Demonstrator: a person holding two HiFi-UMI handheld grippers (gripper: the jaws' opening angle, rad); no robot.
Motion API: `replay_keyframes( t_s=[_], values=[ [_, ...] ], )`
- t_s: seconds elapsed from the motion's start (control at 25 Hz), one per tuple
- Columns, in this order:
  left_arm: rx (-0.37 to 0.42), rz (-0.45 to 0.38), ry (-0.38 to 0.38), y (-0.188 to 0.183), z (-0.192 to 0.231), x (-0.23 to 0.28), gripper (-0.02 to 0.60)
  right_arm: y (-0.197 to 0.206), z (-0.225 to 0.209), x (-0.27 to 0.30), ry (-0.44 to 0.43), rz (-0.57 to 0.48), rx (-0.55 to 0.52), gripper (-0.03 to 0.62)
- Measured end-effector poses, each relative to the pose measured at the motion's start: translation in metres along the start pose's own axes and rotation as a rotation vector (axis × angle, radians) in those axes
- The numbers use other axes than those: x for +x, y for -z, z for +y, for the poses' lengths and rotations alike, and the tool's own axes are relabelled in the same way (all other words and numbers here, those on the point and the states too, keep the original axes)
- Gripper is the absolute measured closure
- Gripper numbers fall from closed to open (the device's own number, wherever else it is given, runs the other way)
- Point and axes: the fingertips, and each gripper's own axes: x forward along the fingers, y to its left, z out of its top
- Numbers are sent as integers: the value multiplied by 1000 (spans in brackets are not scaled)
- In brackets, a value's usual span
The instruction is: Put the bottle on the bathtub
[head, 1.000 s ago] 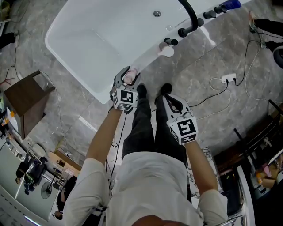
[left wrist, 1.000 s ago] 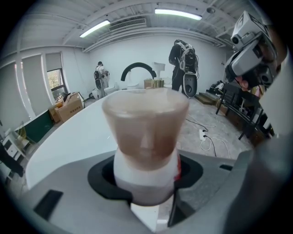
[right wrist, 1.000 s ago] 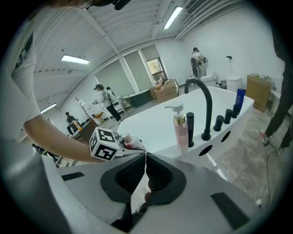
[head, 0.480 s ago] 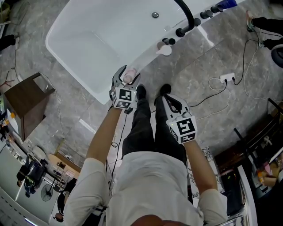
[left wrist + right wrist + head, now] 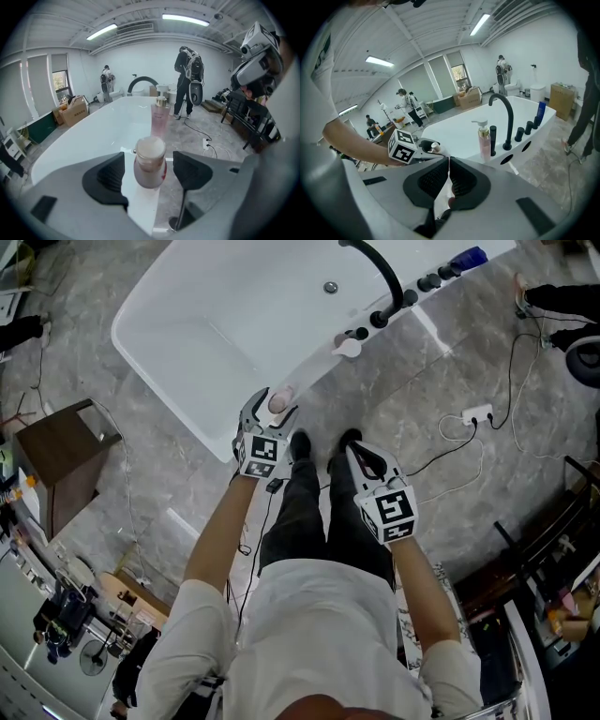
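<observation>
A small bottle [image 5: 279, 399] with pinkish contents and a pale cap stands upright on the white bathtub's near rim [image 5: 317, 364]. My left gripper [image 5: 276, 402] is open around it. In the left gripper view the bottle [image 5: 150, 161] sits between the two dark pads [image 5: 110, 176], with a gap showing on each side, and the bathtub [image 5: 101, 133] stretches away behind. My right gripper [image 5: 359, 452] hangs over the floor by the person's shoes. Its jaws are shut with nothing between them [image 5: 449, 169].
A pink pump bottle [image 5: 349, 347] stands further along the rim, beside a black arched faucet [image 5: 382, 285] and its knobs. A blue bottle [image 5: 467, 257] is at the rim's far end. A power strip [image 5: 476, 414] with cables lies on the floor at right, a brown cabinet [image 5: 56, 460] at left.
The left gripper and the bottle between its jaws have come a little further over the tub rim as the view shifted. The right gripper has stayed where it was.
</observation>
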Motion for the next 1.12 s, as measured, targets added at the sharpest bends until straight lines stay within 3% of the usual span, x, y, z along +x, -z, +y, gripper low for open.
replay_keyframes(
  t_s=[0.24, 0.56, 0.8, 1.12],
  values=[
    [-22, -59, -13, -31, 10, -53, 256, -26, 12, -25, 21, -45, -47, 562],
    [-49, -134, 11, -97, -10, -148, 264, -61, 29, -89, 65, -99, -100, 562],
    [-100, -179, -23, -138, -10, -218, 325, -83, 42, -141, 99, -99, -92, 563],
    [-165, -256, -79, -174, -13, -294, 416, -122, 56, -200, 114, -193, -128, 563]
  ],
)
